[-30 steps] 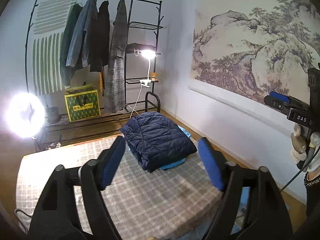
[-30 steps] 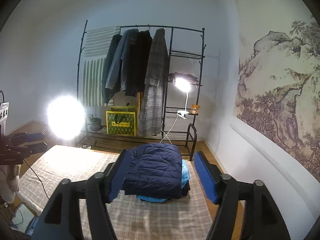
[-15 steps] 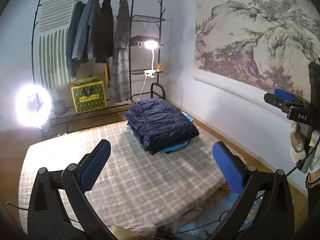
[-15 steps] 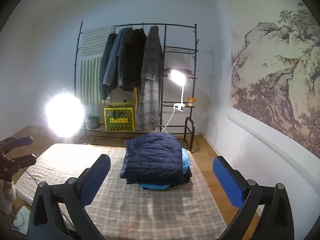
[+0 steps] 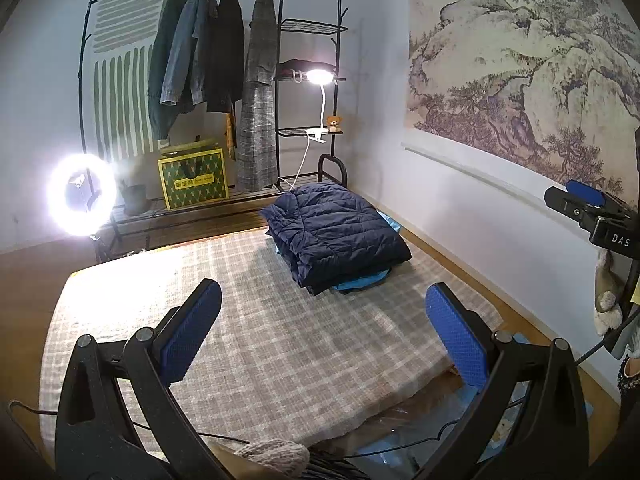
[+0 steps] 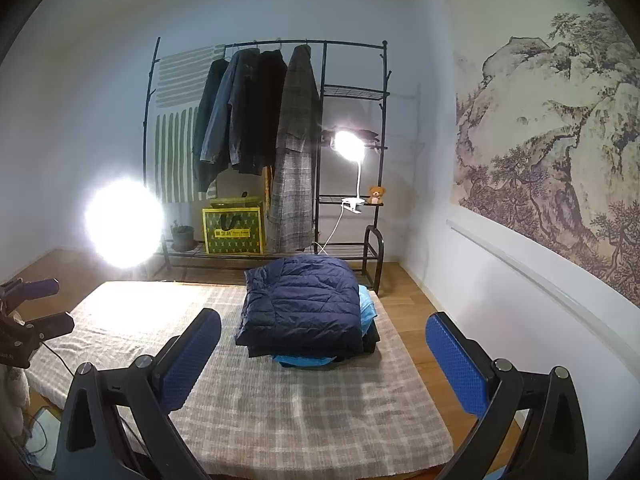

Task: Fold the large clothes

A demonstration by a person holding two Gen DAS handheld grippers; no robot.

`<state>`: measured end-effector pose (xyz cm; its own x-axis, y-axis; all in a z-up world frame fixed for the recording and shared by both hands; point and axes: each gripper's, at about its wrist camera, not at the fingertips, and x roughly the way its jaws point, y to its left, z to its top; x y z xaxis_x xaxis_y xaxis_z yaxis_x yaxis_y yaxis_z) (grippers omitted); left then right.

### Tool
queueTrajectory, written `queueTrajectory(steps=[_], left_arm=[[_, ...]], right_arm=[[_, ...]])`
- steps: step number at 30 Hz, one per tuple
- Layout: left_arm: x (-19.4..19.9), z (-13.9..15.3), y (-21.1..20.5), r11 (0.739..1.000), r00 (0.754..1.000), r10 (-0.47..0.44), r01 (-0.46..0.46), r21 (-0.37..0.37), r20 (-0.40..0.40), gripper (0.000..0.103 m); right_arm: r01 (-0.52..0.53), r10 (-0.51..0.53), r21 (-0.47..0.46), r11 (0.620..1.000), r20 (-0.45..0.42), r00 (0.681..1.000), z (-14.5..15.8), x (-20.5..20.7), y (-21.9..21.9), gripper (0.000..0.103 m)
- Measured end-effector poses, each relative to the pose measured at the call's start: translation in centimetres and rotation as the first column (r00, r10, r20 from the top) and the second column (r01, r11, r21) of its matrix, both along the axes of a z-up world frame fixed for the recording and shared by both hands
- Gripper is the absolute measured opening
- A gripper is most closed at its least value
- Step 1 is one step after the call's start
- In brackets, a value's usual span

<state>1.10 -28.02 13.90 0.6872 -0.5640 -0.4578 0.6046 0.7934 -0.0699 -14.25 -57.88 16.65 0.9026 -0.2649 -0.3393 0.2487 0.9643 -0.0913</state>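
Observation:
A folded navy puffer jacket (image 5: 336,234) lies on top of a stack of folded clothes, a light blue one (image 5: 362,282) showing underneath, at the far right corner of a plaid-covered mattress (image 5: 260,332). The stack also shows in the right wrist view (image 6: 304,310). My left gripper (image 5: 322,330) is open and empty, held above the mattress well short of the stack. My right gripper (image 6: 322,356) is open and empty, also back from the stack. Each gripper shows at the edge of the other's view: right (image 5: 588,208), left (image 6: 28,320).
A black clothes rack (image 5: 224,60) with several hanging coats stands against the back wall, with a yellow-green bag (image 5: 194,180) and a clip lamp (image 5: 320,78). A bright ring light (image 5: 82,194) stands at left. Plastic sheeting and cables (image 5: 420,436) lie on the floor by the mattress's near edge.
Both grippers have opened wide and pulled back from the folded stack, which now looks farther away. The stack has not moved.

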Motion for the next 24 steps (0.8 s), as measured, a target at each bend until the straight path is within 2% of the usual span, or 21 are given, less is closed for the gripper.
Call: queueTrajectory(steps=[24], left_arm=[[-1.3,0.8,-0.1,1.0,1.0,-0.003,0.004,-0.009,0.023,0.103]], right_arm=[[-0.009,0.009,-0.006,1.0,-0.003,1.0,-0.5,-0.4,0.0,0.103]])
